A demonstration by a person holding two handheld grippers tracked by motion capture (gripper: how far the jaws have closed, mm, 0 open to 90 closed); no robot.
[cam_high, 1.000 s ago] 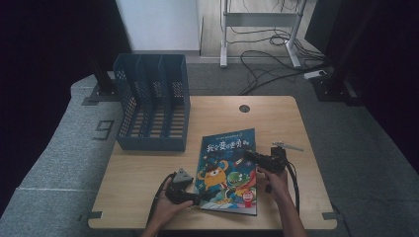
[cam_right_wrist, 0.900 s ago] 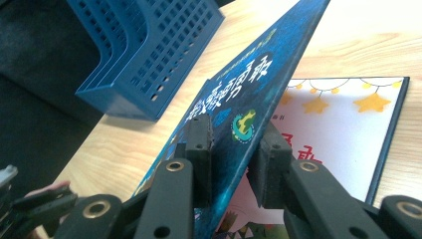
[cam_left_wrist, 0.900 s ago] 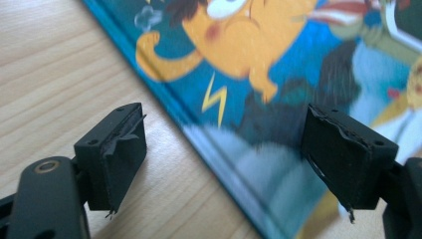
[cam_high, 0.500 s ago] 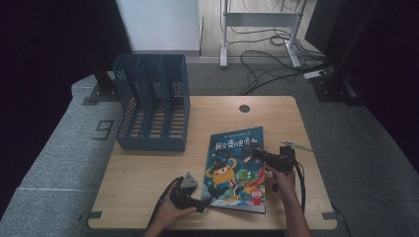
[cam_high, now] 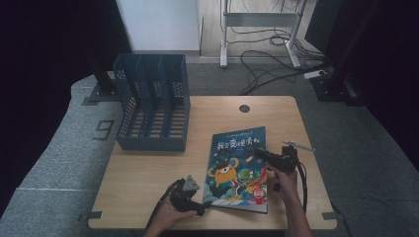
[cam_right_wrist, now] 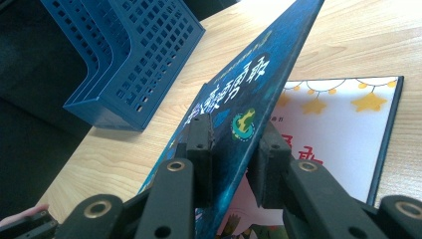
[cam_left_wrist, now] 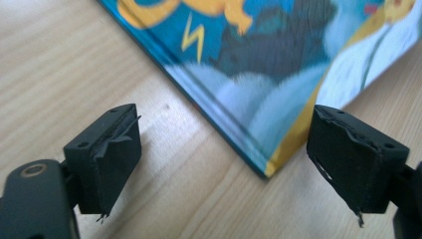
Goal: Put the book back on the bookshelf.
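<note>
Right gripper view: your right gripper (cam_right_wrist: 231,149) is clamped on the raised front cover (cam_right_wrist: 249,94) of the picture book, one black jaw on each face of it, so that the cover stands tilted up off the first page (cam_right_wrist: 343,129), which lies flat with its row of yellow stars showing; the jaws hide the lower stretch of the cover, and the printed characters on it read only in part. Beyond the cover, the blue mesh file rack (cam_right_wrist: 129,59) stands on the table (cam_right_wrist: 358,40), its far end cut off by the frame's top edge. In the left gripper view, your left gripper (cam_left_wrist: 224,149) has its jaws wide apart and has just been opening them further; the near corner of the book (cam_left_wrist: 268,164) lies on the wood between them, touched by neither pad, and the rest of the book runs out of the frame at the top. In the high view, the picture book (cam_high: 237,168) lies on the near right part of the table (cam_high: 148,177), with your left gripper (cam_high: 200,210) at its near left corner and your right gripper (cam_high: 262,154) at its right edge; the lift of the cover is hard to make out from above. The file rack (cam_high: 153,106) stands at the far left of the table, well apart from the book.
</note>
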